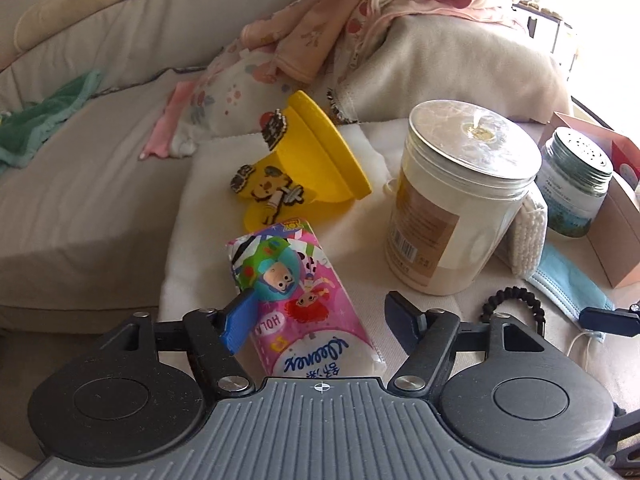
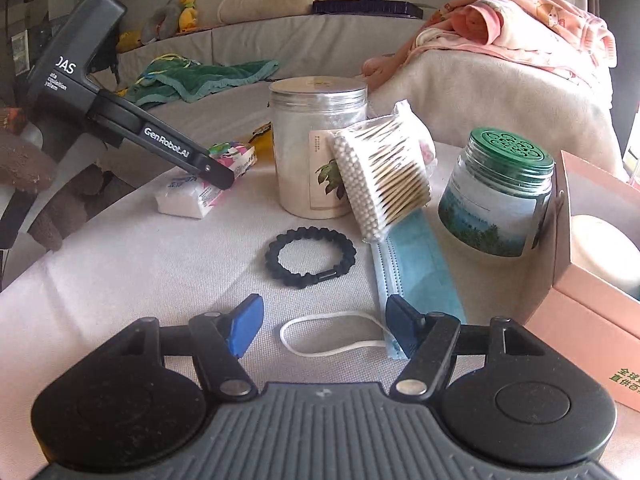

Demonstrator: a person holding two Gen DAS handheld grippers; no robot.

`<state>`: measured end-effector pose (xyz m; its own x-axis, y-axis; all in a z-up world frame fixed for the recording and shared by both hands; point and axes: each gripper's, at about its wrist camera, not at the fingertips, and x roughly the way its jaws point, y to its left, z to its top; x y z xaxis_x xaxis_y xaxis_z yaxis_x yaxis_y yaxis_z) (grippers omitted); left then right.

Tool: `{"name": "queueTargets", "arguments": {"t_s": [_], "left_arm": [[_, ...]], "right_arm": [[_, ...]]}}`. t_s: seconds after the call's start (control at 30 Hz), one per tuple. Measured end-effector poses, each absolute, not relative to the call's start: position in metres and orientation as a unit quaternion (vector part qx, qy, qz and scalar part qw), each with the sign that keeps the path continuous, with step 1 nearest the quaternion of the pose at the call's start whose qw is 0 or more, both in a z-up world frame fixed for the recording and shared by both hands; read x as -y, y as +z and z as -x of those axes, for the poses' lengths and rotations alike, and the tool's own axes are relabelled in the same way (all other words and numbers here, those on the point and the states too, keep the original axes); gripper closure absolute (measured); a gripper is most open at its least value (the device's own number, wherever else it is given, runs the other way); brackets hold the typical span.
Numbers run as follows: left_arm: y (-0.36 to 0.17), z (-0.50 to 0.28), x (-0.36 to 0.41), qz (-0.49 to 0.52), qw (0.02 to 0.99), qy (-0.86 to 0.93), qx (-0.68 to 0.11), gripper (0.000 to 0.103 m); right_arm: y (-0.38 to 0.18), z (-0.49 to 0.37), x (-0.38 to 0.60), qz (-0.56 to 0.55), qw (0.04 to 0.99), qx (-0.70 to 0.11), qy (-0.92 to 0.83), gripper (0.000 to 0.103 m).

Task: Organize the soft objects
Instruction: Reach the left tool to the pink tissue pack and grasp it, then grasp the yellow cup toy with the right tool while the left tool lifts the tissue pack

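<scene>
My left gripper (image 1: 320, 320) is open, its fingers on either side of a pink cartoon tissue pack (image 1: 304, 300) lying on the white cloth (image 1: 192, 248). The pack also shows in the right wrist view (image 2: 232, 160), under the left gripper's finger (image 2: 212, 170). My right gripper (image 2: 324, 326) is open and empty, just above the white ear loop (image 2: 320, 336) of a blue face mask (image 2: 416, 264). A black braided bracelet (image 2: 310, 258) lies ahead of it.
A yellow toy (image 1: 304, 160), a large silver-lidded jar (image 2: 318, 144), a pack of cotton swabs (image 2: 384, 176), a green-lidded jar (image 2: 500, 196) and a pink box (image 2: 592, 280) stand on the cloth. Another white tissue pack (image 2: 184, 198), a green cloth (image 2: 200, 80) and pink clothes (image 2: 520, 24) lie around.
</scene>
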<state>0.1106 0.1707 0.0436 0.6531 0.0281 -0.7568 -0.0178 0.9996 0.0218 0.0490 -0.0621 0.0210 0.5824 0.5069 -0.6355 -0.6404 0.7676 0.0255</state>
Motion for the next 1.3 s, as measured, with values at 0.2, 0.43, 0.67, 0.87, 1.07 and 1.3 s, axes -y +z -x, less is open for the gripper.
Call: {"name": "queueTargets", "arguments": {"t_s": [0.2,0.43,0.67,0.87,1.07,1.3], "left_arm": [[0.041,-0.121,-0.169,-0.007,0.911,0.034,-0.411,0.027],[0.03,-0.128,-0.188,0.025,0.908,0.043,-0.416,0.029],[0.028,-0.115,-0.193,0.035,0.919,-0.006,-0.392,0.037],[0.029,-0.093,-0.213,0.074,0.922,-0.015,-0.381,0.046],[0.021,-0.073,-0.234,0.102,0.935,0.0,-0.339,0.049],[0.019,-0.071,-0.233,0.095,0.94,-0.004,-0.327,0.049]], "right_arm": [[0.021,-0.045,0.06,0.112,0.883,-0.32,0.323,0.034],[0.02,-0.046,0.058,0.117,0.879,-0.324,0.33,0.028],[0.026,-0.058,0.051,0.117,0.846,-0.373,0.361,0.006],[0.067,-0.066,0.045,0.119,0.843,-0.379,0.363,0.024],[0.17,-0.083,0.013,0.132,0.886,-0.287,0.339,0.024],[0.189,-0.191,-0.091,0.075,0.839,-0.437,0.316,0.031]]}}
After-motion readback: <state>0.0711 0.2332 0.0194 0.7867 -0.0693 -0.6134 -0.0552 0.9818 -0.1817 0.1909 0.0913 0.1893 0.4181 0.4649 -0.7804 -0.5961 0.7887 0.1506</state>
